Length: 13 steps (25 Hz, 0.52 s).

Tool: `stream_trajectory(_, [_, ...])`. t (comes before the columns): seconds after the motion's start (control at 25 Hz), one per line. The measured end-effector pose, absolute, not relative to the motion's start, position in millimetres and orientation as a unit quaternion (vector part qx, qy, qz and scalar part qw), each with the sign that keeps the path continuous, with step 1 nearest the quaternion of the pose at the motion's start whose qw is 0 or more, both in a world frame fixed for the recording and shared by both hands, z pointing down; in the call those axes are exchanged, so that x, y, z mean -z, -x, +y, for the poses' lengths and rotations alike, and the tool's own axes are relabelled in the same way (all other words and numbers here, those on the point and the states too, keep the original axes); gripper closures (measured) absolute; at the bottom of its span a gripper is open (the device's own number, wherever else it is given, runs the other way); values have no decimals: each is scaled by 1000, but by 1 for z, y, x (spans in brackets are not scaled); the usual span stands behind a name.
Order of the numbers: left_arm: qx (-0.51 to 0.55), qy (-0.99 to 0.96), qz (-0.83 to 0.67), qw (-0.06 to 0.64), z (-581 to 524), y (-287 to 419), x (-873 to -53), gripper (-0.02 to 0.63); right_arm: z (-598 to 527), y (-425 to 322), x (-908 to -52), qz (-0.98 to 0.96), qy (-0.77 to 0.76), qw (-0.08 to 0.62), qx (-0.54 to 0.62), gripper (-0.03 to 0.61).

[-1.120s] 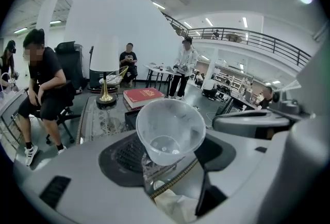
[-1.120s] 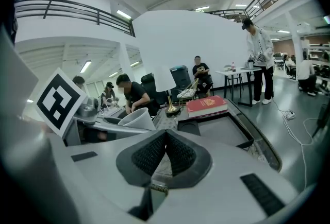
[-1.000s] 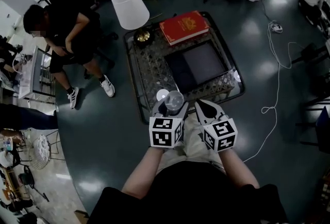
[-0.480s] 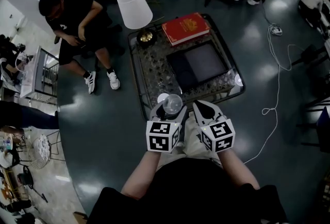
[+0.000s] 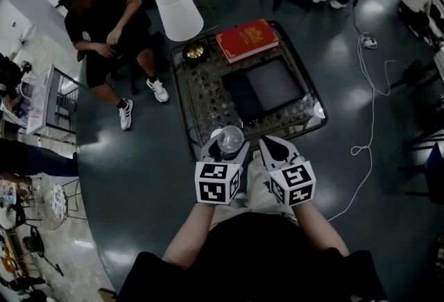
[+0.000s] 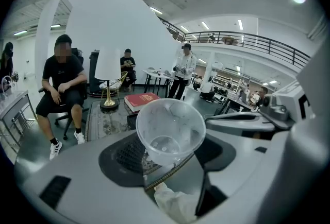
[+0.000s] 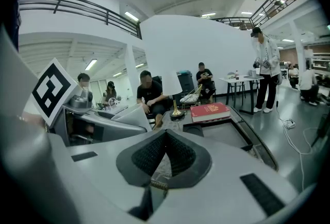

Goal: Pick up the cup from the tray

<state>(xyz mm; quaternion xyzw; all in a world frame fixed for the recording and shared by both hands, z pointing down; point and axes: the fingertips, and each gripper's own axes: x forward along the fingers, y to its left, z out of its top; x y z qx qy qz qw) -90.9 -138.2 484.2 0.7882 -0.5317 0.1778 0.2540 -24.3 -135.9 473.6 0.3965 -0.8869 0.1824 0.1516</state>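
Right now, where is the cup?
Head view, centre-left: the cup is gripped in the left gripper's fingers, at the table's near edge, beside the right gripper.

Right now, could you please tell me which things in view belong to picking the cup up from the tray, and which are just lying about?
Job in hand: clear cup, gripped by the left tool; dark tray.

Just lying about: red book, white-shaded lamp, seated person, right tool (shut, empty).

Clear cup (image 6: 167, 133), red book (image 5: 248, 37), white lampshade (image 5: 179, 14), brass lamp base (image 5: 193, 51), black tray (image 5: 272, 87), dark teal floor (image 5: 139, 175)
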Motion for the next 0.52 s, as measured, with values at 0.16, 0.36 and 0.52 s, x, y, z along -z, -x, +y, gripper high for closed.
stream_trajectory(0.16, [-177,-789,-530,256,-141,89,-486,322,-138,24,-474,-887,-396,153,-180,568])
stream_trajectory(0.36, [-175,-790,-529,256,-143,89,-483,322,-138,25,-472,-887,-396,156,-178,568])
stream_trajectory(0.52, [-175,-791,-529,254,-143,87,-482,322,-137,24,-471,-887,-397,155,-177,568])
